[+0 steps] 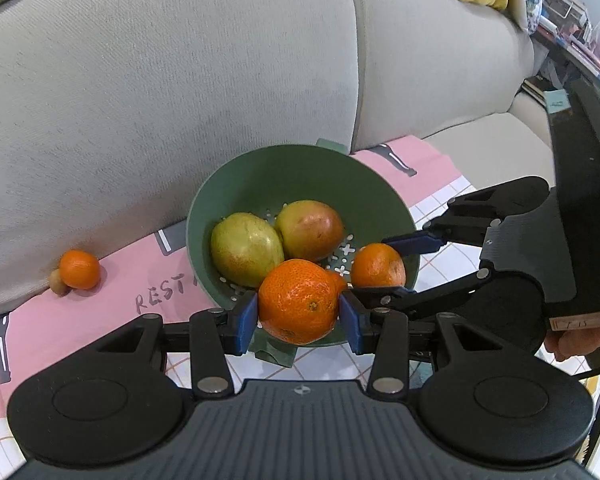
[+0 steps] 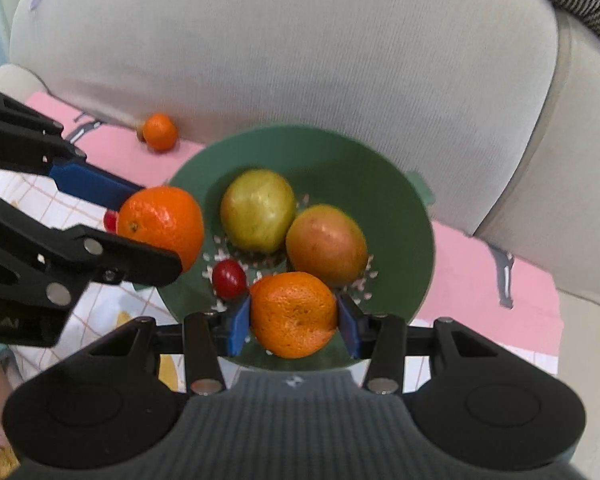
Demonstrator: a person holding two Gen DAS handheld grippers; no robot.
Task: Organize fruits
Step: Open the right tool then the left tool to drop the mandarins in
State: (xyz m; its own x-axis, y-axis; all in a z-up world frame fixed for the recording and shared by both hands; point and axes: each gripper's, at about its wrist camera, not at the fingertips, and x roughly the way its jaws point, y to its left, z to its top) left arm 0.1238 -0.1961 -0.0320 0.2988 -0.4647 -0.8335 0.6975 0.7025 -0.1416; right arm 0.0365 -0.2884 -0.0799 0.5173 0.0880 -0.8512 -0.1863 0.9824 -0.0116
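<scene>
Resting on a pink cloth before a grey sofa, the green colander.

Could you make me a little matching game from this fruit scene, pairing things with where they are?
Things:
1. left gripper
2. green colander
3. lone tangerine
4. red fruit

Places:
A. on the pink cloth, against the sofa
B. on the colander's floor, next to the pears
C. clamped on a tangerine above the colander's near rim
D. holding two pears

Pairs: 1-C, 2-D, 3-A, 4-B
</scene>
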